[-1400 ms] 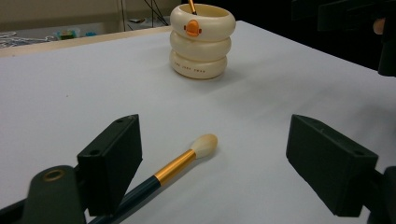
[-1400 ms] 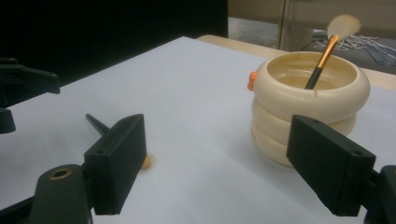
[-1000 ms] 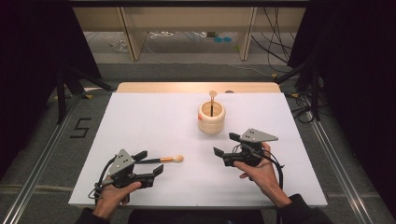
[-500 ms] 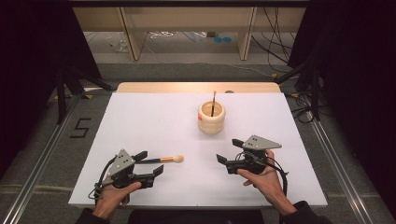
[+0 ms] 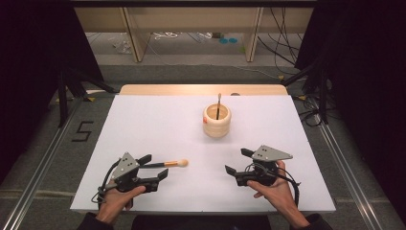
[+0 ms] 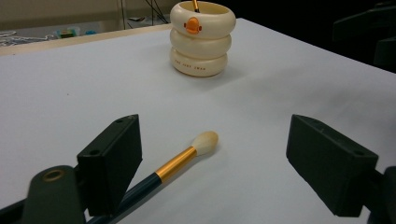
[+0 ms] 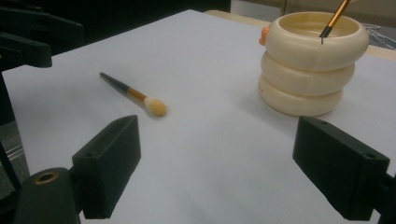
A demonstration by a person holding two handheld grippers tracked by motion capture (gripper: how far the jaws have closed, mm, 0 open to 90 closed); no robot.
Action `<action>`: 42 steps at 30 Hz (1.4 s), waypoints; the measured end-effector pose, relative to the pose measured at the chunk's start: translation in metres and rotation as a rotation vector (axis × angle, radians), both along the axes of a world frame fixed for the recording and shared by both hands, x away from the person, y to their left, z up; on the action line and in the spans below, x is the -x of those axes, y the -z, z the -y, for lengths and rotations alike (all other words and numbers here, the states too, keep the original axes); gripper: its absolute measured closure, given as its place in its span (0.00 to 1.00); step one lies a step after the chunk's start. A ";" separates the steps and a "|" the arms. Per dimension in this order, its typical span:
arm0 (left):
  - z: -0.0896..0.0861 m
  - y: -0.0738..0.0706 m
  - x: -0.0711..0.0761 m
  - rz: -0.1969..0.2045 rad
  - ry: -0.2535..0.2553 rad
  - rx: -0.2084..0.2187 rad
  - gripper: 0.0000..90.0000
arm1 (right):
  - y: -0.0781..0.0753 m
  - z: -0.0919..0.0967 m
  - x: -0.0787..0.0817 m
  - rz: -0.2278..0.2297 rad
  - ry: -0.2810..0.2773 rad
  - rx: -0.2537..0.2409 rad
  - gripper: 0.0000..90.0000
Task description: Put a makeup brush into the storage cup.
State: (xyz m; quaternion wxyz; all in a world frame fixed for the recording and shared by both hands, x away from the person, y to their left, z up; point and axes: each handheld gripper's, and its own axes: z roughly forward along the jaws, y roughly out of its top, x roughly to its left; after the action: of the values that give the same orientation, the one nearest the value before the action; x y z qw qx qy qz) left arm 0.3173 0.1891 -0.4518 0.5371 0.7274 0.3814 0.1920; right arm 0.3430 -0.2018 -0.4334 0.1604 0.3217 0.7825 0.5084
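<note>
I start at the left. My left gripper (image 5: 155, 168) sits low on the white table (image 5: 158, 124), close to the near edge. Its jaws are wide apart and they hold nothing. The makeup brush (image 5: 167, 164) lies flat on the table between those jaws. In the left gripper view its dark handle runs past the inner side of the left jaw, and I cannot tell if they touch. Its soft tip (image 6: 205, 141) points out into the gap, well away from the other jaw. To the left of this gripper there is a strip of bare table before the side edge.

In the middle the table is bare and wide, so there is lots of room to move. Farther back stands the cream cup (image 5: 217, 120), shaped like three stacked rings. A second brush (image 5: 219, 103) stands in it, leaning a little. The cup is well apart from both grippers and near the far edge.

On the right, my right gripper (image 5: 237, 161) is also near the front edge. Its jaws are wide apart too, with nothing in them. It points toward the lying brush across bare table. There is open table to its right, up to the side edge.
</note>
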 end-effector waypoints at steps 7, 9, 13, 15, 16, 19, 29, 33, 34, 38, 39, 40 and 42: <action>0.002 0.002 -0.005 -0.016 -0.006 -0.040 0.19 | 0.001 0.003 0.001 0.000 -0.009 -0.001 0.18; 0.002 0.002 -0.008 -0.020 0.004 -0.055 0.19 | 0.002 0.003 0.001 -0.006 -0.005 -0.004 0.18; 0.002 0.003 -0.013 -0.037 0.030 -0.104 0.18 | 0.002 0.003 0.003 -0.007 0.000 -0.003 0.18; 0.000 0.001 -0.015 -0.040 0.030 -0.115 0.18 | 0.002 0.002 0.004 -0.003 -0.002 0.004 0.18; -0.001 0.000 -0.016 -0.040 0.023 -0.121 0.18 | 0.002 0.002 0.004 -0.004 -0.004 0.005 0.18; -0.002 0.002 -0.022 -0.067 0.026 -0.154 0.18 | 0.003 0.001 0.004 -0.002 0.002 0.012 0.18; 0.004 0.005 -0.050 -0.150 0.111 -0.338 0.18 | 0.005 0.001 0.002 0.000 -0.006 0.013 0.18; 0.001 0.005 -0.063 -0.160 0.121 -0.435 0.22 | 0.005 0.000 0.003 -0.023 -0.016 0.021 0.18; 0.000 0.005 -0.066 -0.175 0.131 -0.446 0.22 | 0.005 0.000 0.003 -0.019 -0.016 0.024 0.18; -0.001 0.006 -0.076 -0.206 0.136 -0.450 0.21 | 0.005 0.000 0.002 -0.012 -0.021 0.035 0.18; -0.002 0.005 -0.078 -0.216 0.141 -0.454 0.21 | 0.006 0.000 0.002 -0.015 -0.024 0.038 0.18; -0.002 0.004 -0.079 -0.212 0.145 -0.457 0.21 | 0.006 0.000 0.002 -0.013 -0.021 0.038 0.18; -0.002 0.003 -0.082 -0.240 0.177 -0.462 0.21 | 0.007 -0.002 0.002 -0.014 -0.036 0.035 0.18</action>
State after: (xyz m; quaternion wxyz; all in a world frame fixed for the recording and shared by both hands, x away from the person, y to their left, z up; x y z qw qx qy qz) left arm 0.3993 0.1915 -0.4552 0.3229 0.8786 0.3233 0.1387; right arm 0.3415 -0.2000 -0.4402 0.1515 0.3084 0.7981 0.4950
